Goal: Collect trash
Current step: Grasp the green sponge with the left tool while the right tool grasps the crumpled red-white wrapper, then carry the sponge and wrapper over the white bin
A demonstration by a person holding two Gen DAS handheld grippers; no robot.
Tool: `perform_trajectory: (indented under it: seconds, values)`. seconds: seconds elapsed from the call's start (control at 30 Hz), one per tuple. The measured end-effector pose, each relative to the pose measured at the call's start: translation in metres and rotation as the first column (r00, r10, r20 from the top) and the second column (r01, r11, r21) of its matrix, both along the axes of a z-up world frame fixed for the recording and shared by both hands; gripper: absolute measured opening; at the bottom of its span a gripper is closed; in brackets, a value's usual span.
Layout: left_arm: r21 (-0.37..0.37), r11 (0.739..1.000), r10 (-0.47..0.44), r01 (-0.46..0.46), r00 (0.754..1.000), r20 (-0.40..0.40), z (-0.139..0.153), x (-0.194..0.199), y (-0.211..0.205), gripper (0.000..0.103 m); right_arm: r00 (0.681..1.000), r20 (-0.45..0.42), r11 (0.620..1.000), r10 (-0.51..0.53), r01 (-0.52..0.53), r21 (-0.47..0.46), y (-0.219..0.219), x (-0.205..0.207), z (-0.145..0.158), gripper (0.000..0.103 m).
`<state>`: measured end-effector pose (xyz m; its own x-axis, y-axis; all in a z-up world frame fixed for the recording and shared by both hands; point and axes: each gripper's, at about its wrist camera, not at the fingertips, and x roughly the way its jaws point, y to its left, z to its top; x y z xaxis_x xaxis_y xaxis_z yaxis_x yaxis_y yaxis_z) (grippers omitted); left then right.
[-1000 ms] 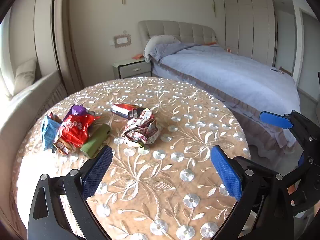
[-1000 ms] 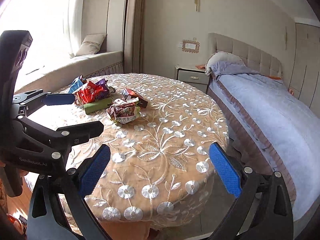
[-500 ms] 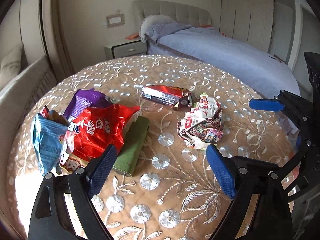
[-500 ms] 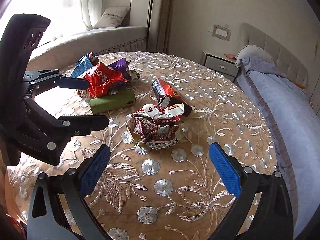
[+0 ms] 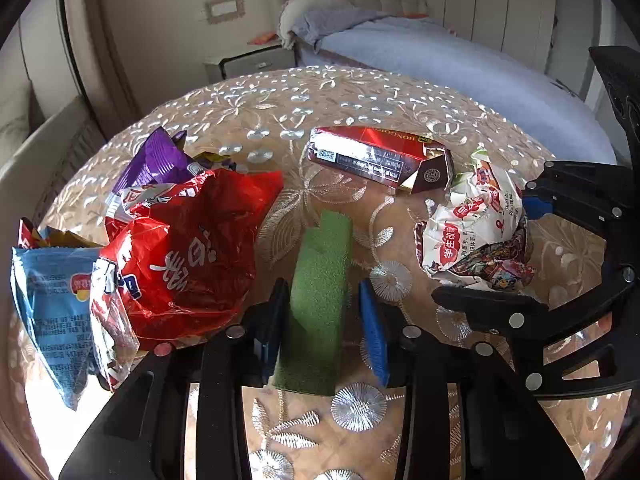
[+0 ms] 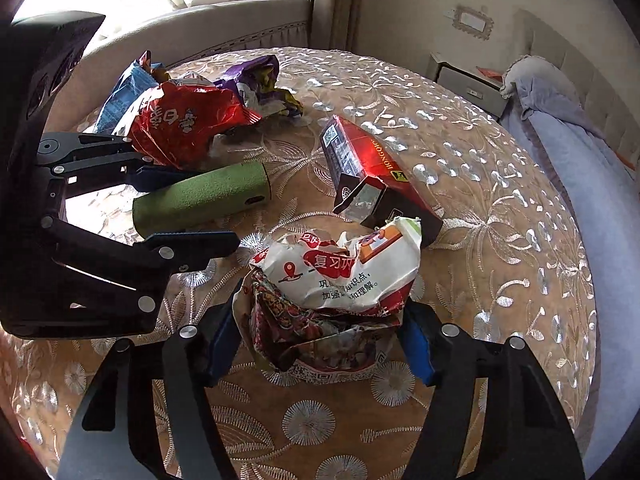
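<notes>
Trash pickup, grasp step: your left tool [image 5: 323,316] and right tool [image 6: 320,344] have just been closing, left around green tube [image 5: 320,296], right around crumpled wrapper [image 6: 340,300]; neither visibly clamped. Next: squeeze, lift both off desk [image 6: 500,240].

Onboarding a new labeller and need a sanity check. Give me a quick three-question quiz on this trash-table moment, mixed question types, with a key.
1. True or false: the red carton stands upright on the table.
2. Which item does the left hand-held gripper straddle? A) red snack bag B) green cylinder C) blue packet
3. Short answer: what sits between the pads of the right hand-held gripper?

Key: 1. False, it lies flat. 2. B. 3. The crumpled paper wad. Both sets of jaws have just been closing around these items.
</notes>
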<state>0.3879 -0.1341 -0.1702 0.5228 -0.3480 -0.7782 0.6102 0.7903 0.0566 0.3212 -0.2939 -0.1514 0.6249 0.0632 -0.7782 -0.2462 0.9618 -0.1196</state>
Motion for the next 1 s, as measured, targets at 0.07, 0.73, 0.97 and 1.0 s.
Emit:
perform_trajectory:
  seconds: [0.07, 0.73, 0.97, 1.0]
  values:
    - [-0.008, 1.0, 0.005, -0.005, 1.0, -0.001, 0.0, -0.003, 0.0, 0.025, 1.0, 0.022, 1.0, -0.006, 0.006, -0.015, 0.001, -0.006, 0.003, 0.06]
    - [-0.037, 0.997, -0.053, 0.062, 0.977, 0.204, 0.077, -0.143, -0.035, 0.025, 0.978, 0.195, 0.997, -0.08, 0.077, 0.024, -0.034, -0.13, 0.067, 0.06]
    - [-0.034, 0.987, -0.147, 0.158, 0.965, 0.217, 0.082, -0.186, -0.072, 0.025, 0.964, 0.231, 0.991, -0.132, 0.132, 0.015, -0.058, -0.174, 0.075, 0.06]
    - [-0.031, 0.984, -0.164, 0.175, 0.962, 0.217, 0.081, -0.191, -0.078, 0.025, 0.962, 0.233, 0.99, -0.141, 0.142, 0.013, -0.062, -0.18, 0.075, 0.06]
